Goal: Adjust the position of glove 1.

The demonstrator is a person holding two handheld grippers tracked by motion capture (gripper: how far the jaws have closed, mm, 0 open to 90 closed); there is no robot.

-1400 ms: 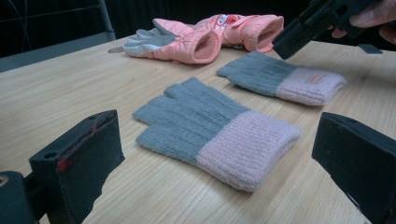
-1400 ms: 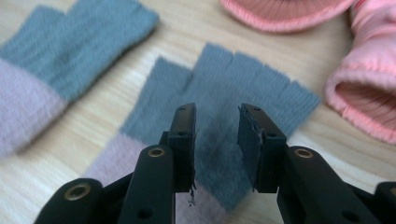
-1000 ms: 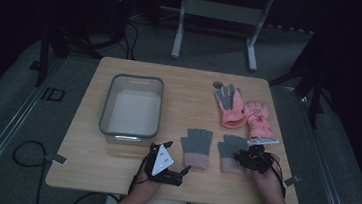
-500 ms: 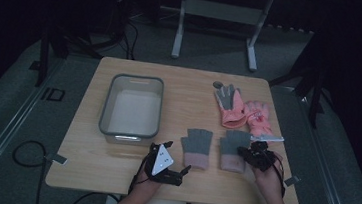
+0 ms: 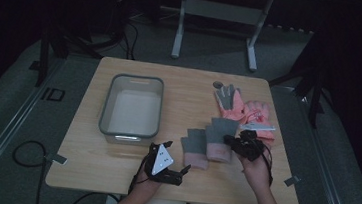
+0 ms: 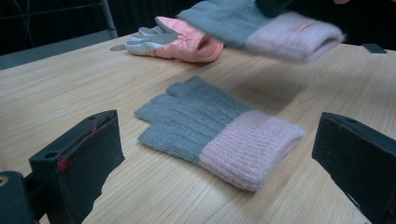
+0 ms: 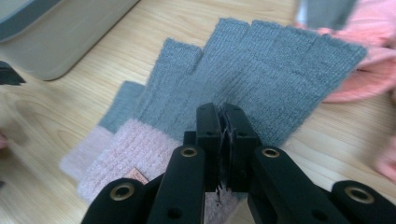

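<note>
Right gripper view looks along the right tongs [image 7: 223, 140], whose two black jaws are pressed together on the pink knit cuff of a grey fingerless glove [image 7: 261, 79], pinching a thin fold of it; they have just been closing on that cuff. This held glove hangs clear of the counter [image 5: 111, 175] near its right side, its grey finger end pointing toward the far edge, partly over a second grey fingerless glove [image 6: 219, 128] that lies flat just to its left. From the left gripper view that lying glove sits between and beyond the left tongs [image 6: 224, 186], whose jaws are spread wide with nothing between them and touching nothing, low at the near edge of the counter. Farther off on the right lie pink padded gloves [image 5: 248, 111], and a grey bin [image 5: 104, 120] stands on the left half of the counter.
</note>
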